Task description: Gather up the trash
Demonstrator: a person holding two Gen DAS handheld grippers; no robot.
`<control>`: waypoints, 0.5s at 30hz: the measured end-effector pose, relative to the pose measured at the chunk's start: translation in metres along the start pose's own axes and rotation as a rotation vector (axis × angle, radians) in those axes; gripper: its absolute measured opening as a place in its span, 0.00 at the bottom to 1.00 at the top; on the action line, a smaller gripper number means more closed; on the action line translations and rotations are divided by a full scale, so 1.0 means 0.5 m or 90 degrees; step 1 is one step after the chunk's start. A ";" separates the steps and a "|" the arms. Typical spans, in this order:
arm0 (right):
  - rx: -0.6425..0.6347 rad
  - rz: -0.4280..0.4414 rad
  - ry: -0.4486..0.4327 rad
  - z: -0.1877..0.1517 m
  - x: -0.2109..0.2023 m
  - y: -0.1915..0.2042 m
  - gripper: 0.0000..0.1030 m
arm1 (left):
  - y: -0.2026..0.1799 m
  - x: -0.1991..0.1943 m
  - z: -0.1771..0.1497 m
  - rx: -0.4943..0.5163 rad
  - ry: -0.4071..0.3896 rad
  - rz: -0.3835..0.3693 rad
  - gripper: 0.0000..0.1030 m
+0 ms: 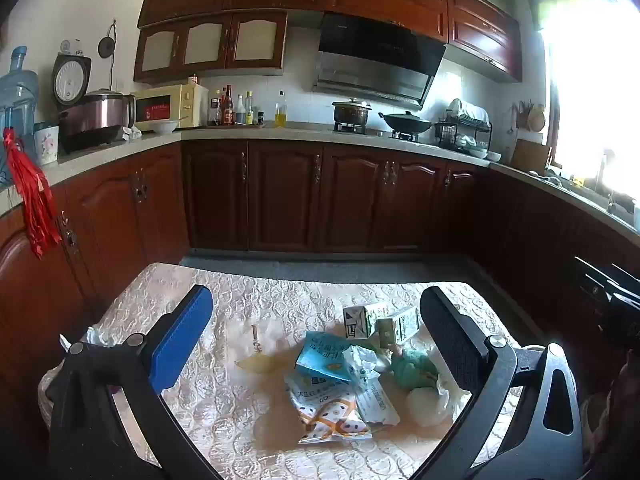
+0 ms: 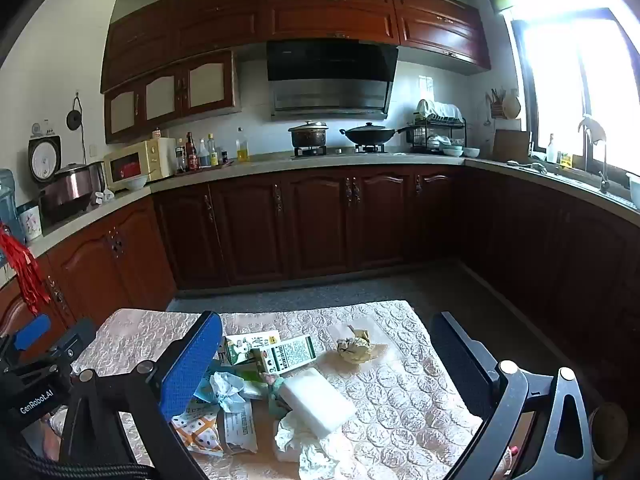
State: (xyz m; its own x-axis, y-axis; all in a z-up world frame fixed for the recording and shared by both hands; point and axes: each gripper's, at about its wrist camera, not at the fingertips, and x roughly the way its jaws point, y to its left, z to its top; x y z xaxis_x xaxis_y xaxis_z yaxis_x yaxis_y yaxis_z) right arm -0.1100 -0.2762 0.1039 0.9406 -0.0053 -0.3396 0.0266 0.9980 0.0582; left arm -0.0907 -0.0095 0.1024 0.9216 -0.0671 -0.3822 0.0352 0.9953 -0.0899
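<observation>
A pile of trash lies on a table with a cream embossed cloth point(image 1: 224, 412). It holds two small milk cartons point(image 1: 362, 320), a blue snack packet point(image 1: 322, 356), an orange and white wrapper point(image 1: 332, 416), crumpled white tissue point(image 1: 430, 404) and a green wad point(image 1: 412, 370). In the right wrist view I see the cartons point(image 2: 288, 354), a white foam block point(image 2: 316, 400), white tissue point(image 2: 304, 440) and a crumpled yellowish paper ball point(image 2: 354, 348). My left gripper point(image 1: 316, 308) is open and empty above the pile. My right gripper point(image 2: 328, 340) is open and empty above it too.
Dark wooden kitchen cabinets point(image 1: 280, 196) ring the room beyond the table. A white bag point(image 1: 96, 336) shows at the table's left edge. The left gripper's body point(image 2: 40, 364) sits at the left of the right wrist view. A bright window point(image 2: 580, 92) is at right.
</observation>
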 end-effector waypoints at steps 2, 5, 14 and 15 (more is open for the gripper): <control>0.002 0.000 -0.002 0.003 -0.002 -0.001 1.00 | -0.003 0.001 0.000 0.001 0.000 0.000 1.00; 0.002 -0.002 -0.001 0.006 -0.001 0.000 1.00 | 0.009 -0.002 0.004 0.001 -0.001 0.000 1.00; -0.003 -0.007 -0.005 -0.001 0.006 -0.004 1.00 | 0.008 -0.001 0.003 0.000 -0.002 0.000 1.00; -0.004 -0.007 -0.005 -0.002 0.007 -0.006 1.00 | 0.008 -0.001 0.003 0.000 -0.001 0.000 1.00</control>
State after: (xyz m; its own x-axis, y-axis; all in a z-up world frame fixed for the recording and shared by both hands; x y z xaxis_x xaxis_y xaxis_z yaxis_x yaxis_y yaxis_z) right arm -0.1071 -0.2789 0.1014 0.9426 -0.0170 -0.3334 0.0353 0.9982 0.0490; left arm -0.0904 -0.0052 0.1036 0.9224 -0.0664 -0.3805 0.0345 0.9953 -0.0902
